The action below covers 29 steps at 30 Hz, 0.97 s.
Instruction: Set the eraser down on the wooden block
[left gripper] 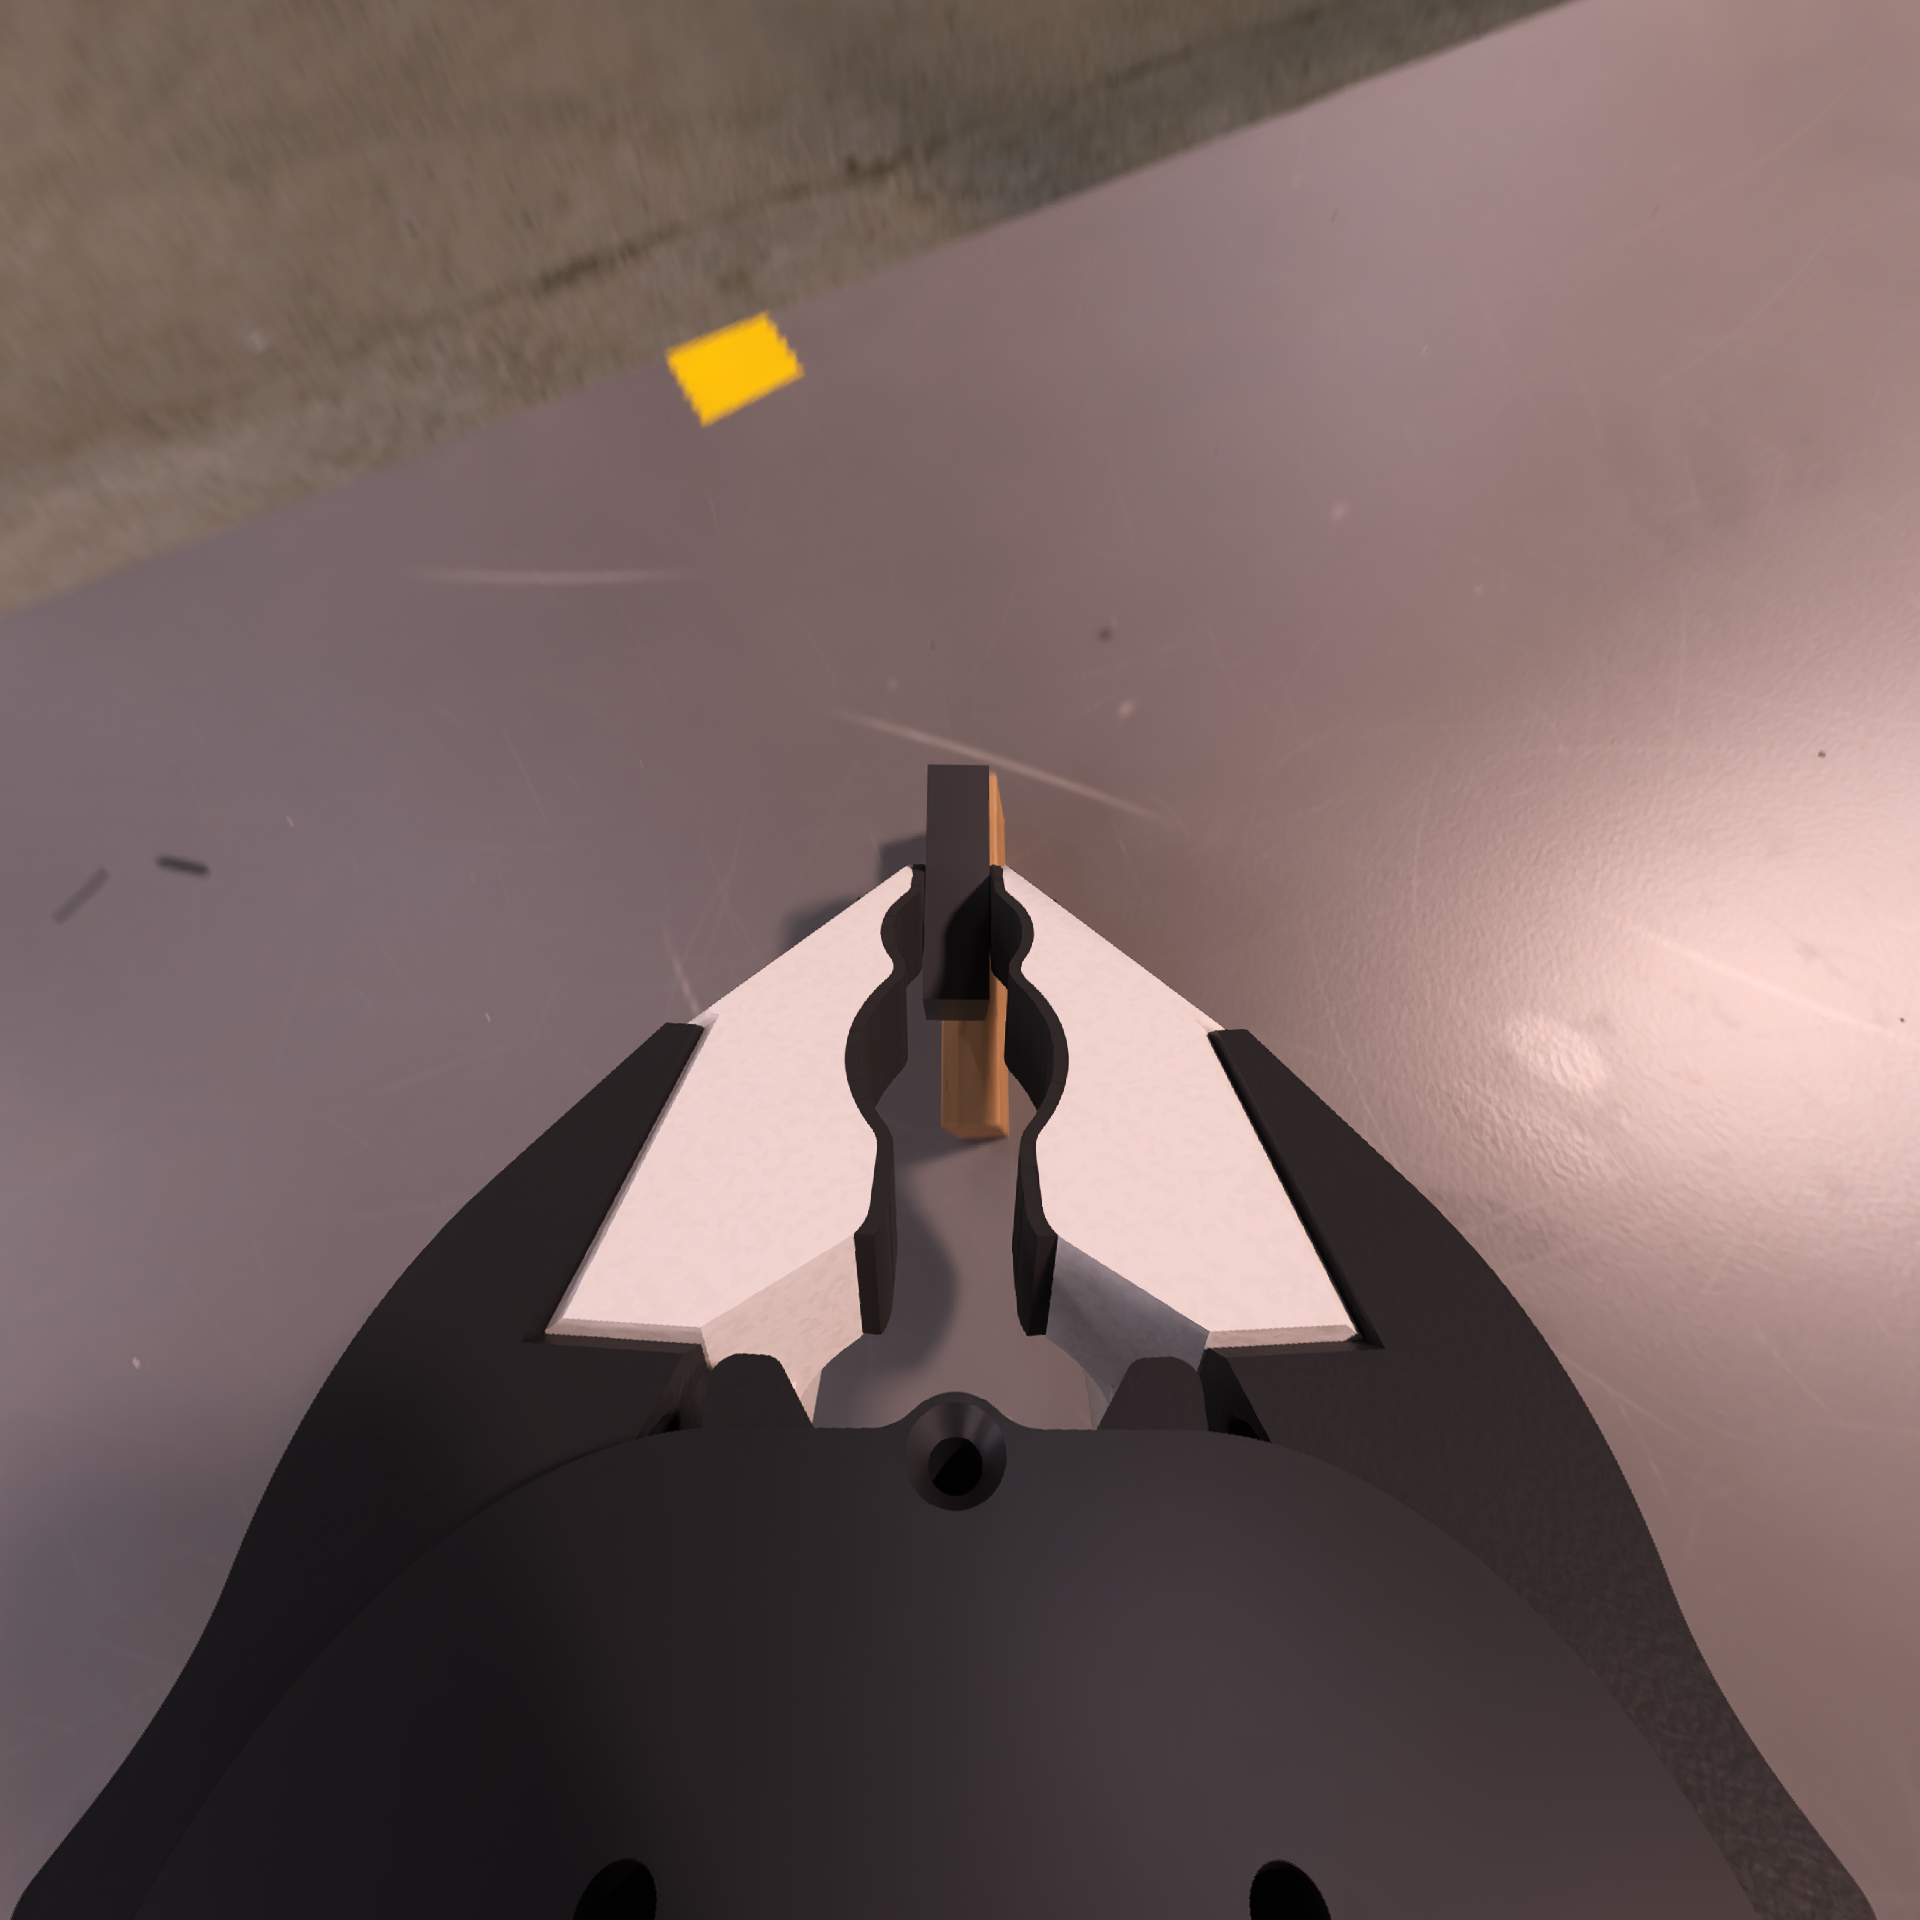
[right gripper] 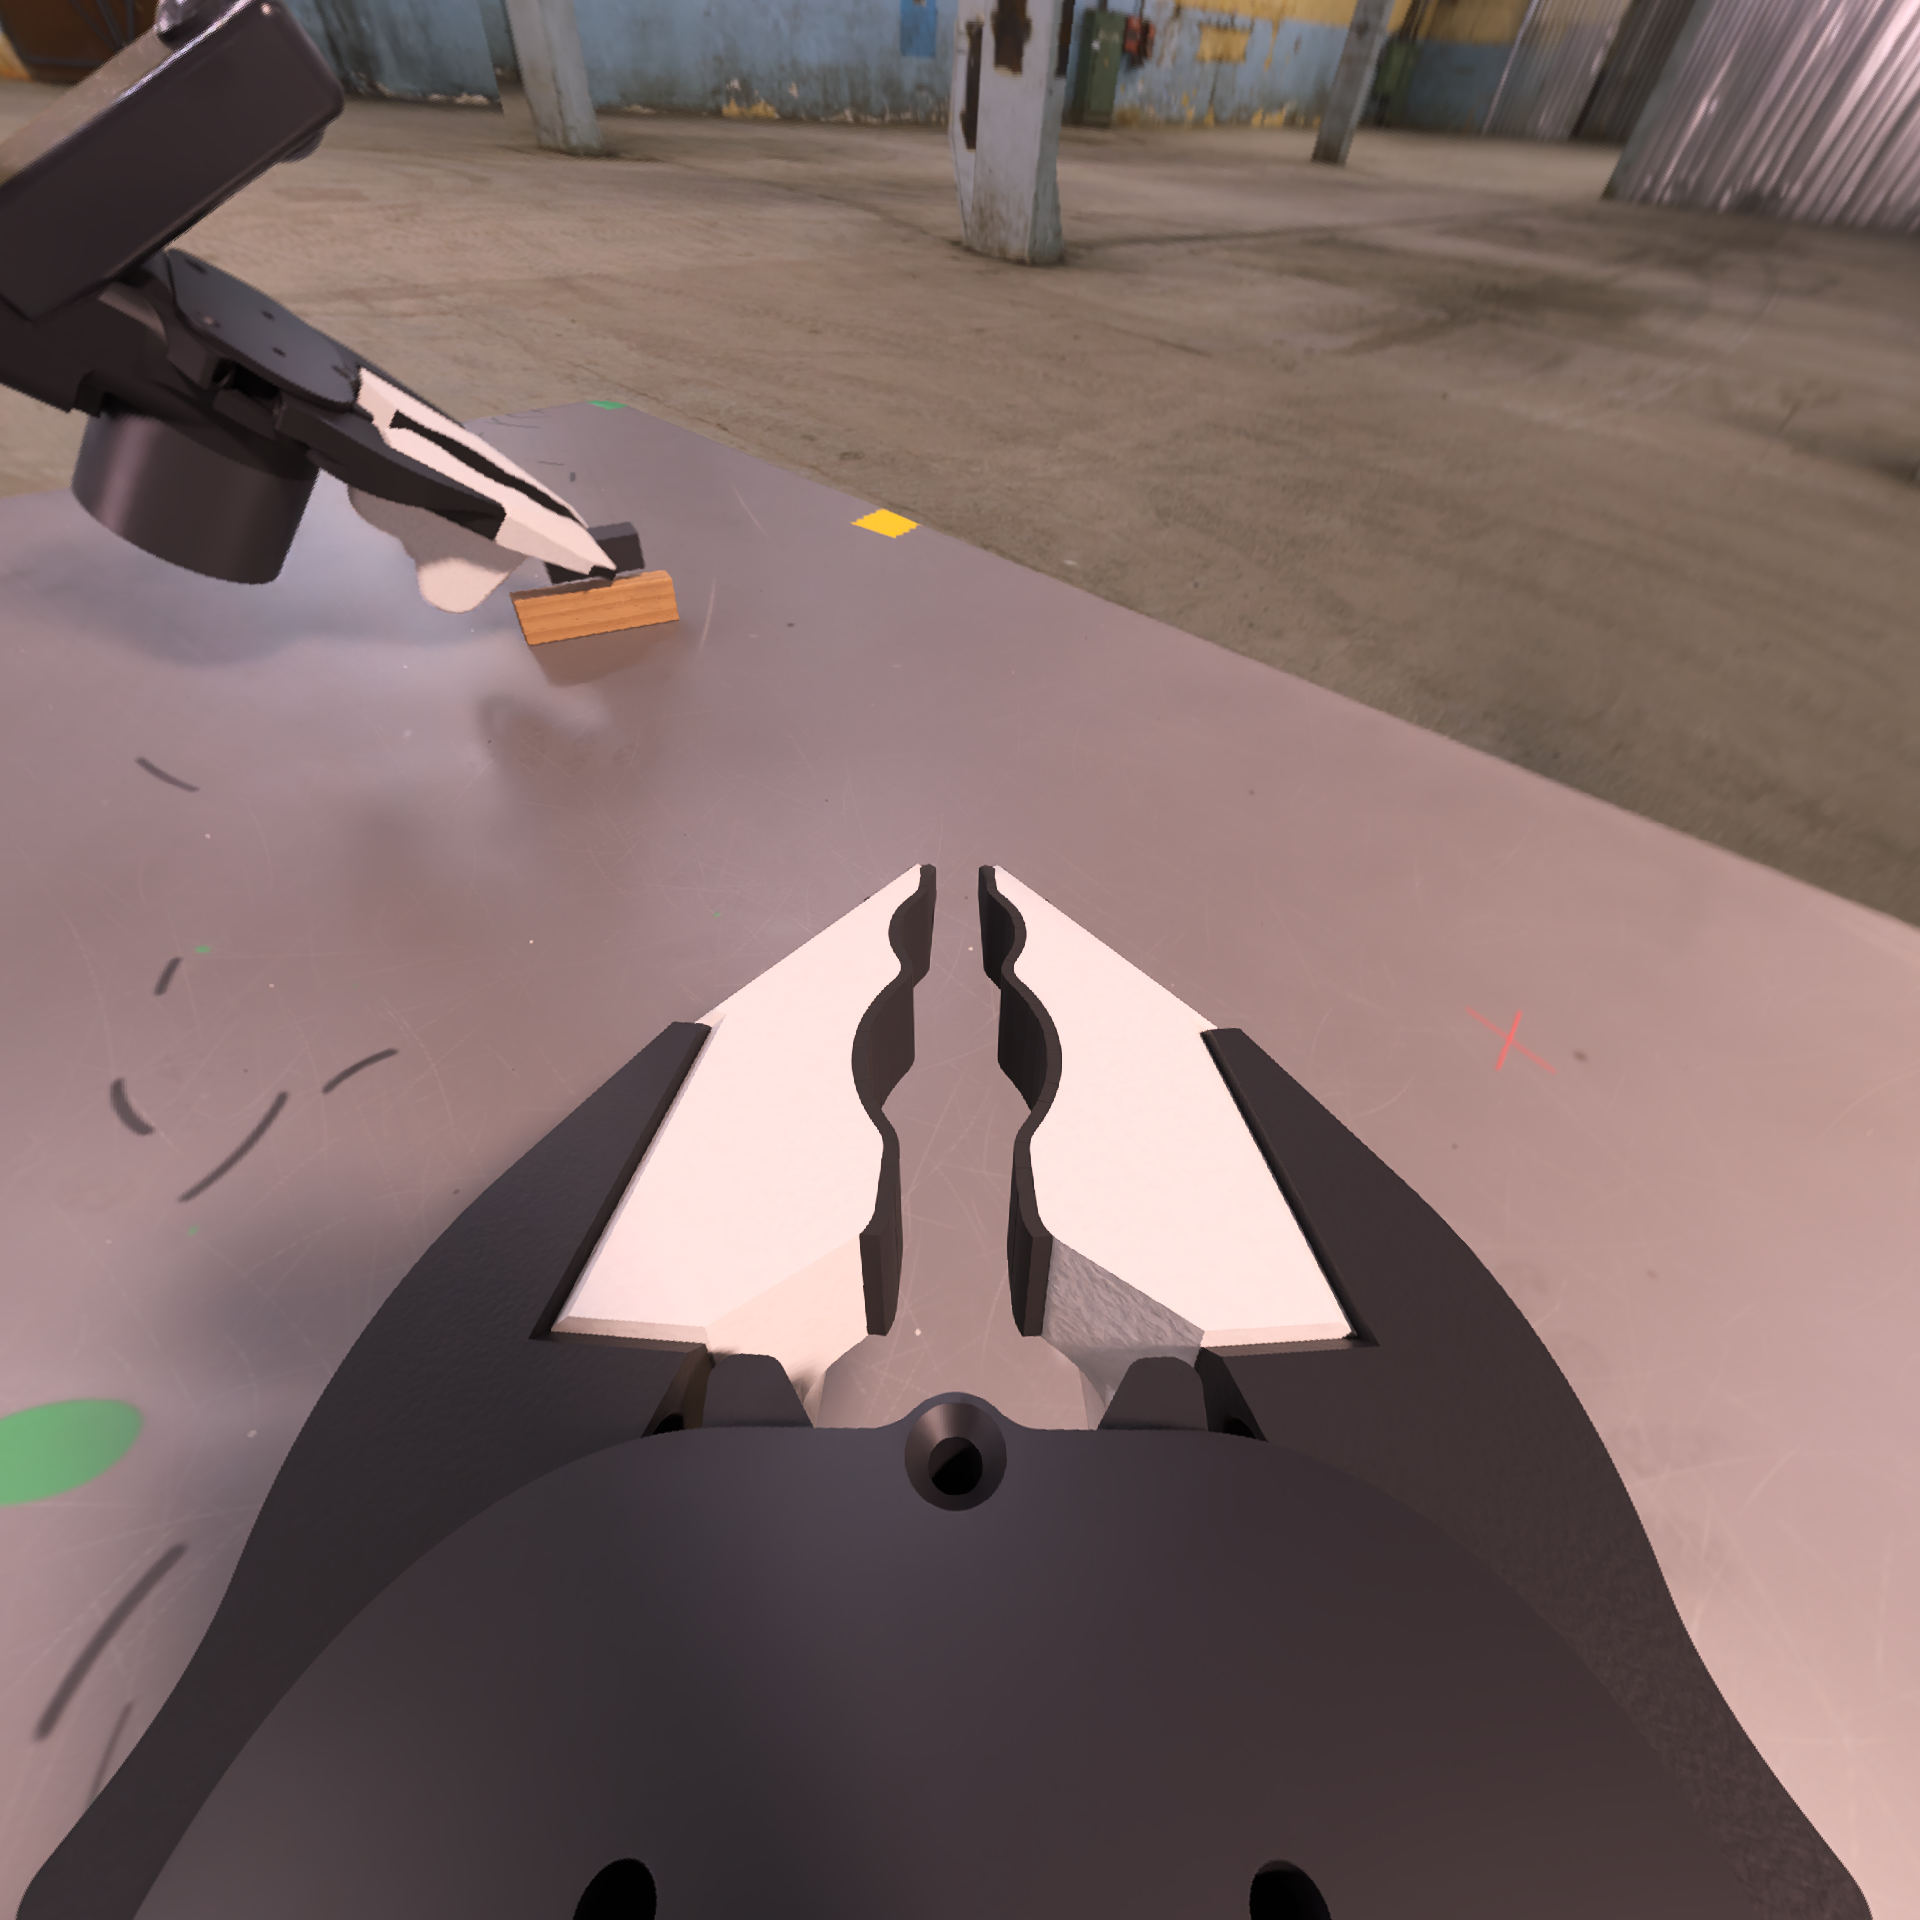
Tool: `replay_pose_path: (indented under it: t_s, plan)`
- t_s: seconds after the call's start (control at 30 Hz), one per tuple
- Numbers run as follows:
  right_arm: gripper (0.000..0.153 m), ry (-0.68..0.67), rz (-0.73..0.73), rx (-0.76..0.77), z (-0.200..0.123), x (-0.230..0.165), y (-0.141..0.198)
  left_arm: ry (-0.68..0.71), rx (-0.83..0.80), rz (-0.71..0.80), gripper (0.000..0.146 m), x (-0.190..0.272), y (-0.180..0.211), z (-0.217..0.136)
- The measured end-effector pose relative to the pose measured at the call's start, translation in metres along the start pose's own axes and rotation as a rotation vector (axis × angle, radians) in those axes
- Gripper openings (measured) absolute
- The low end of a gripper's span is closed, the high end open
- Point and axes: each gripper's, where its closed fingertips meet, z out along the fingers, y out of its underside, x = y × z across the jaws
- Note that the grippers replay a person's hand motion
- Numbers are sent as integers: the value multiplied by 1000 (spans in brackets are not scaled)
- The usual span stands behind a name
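Observation:
My left gripper (left gripper: pixel 956 883) is shut on a small dark eraser (left gripper: pixel 954 831), gripped edge-on between the fingertips. The wooden block (left gripper: pixel 975 1081), a small light-brown slab, lies right against the eraser's far side. In the right wrist view the left gripper (right gripper: pixel 594 561) reaches down from the upper left. There the eraser (right gripper: pixel 623 540) sits on top of the wooden block (right gripper: pixel 597 610), which lies flat on the grey table (right gripper: pixel 1143 779). My right gripper (right gripper: pixel 957 883) hovers low over the table's middle, empty, its jaws closed to a narrow slit.
A yellow patch (right gripper: pixel 885 524) marks the table near its far edge, also in the left wrist view (left gripper: pixel 735 367). A green spot (right gripper: pixel 62 1449) lies at the left and a red cross (right gripper: pixel 1512 1039) at the right. The concrete floor lies beyond the table edge.

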Motion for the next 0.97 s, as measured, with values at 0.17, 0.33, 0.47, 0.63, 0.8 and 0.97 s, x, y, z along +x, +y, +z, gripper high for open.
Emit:
replay_pose_path:
  t_s: [0.17,0.33,0.47,0.63,0.8,0.97]
  plan:
    - [12,-49,161,-54,2,6,12,58,-5,-136,17,-3,6,-10]
    - [20,-99,243,-47,4,7,16,94,114,-136,35,13,-20,-44]
    - [28,-110,236,-118,9,5,31,291,343,-138,37,79,-53,-85]
    - [29,-93,191,-165,13,7,42,530,484,-188,35,172,-60,-99]
    - [29,-163,60,-278,17,-5,60,613,431,136,35,225,-52,-102]
    - [28,-30,-111,-413,3,31,68,522,221,536,36,244,-42,-78]
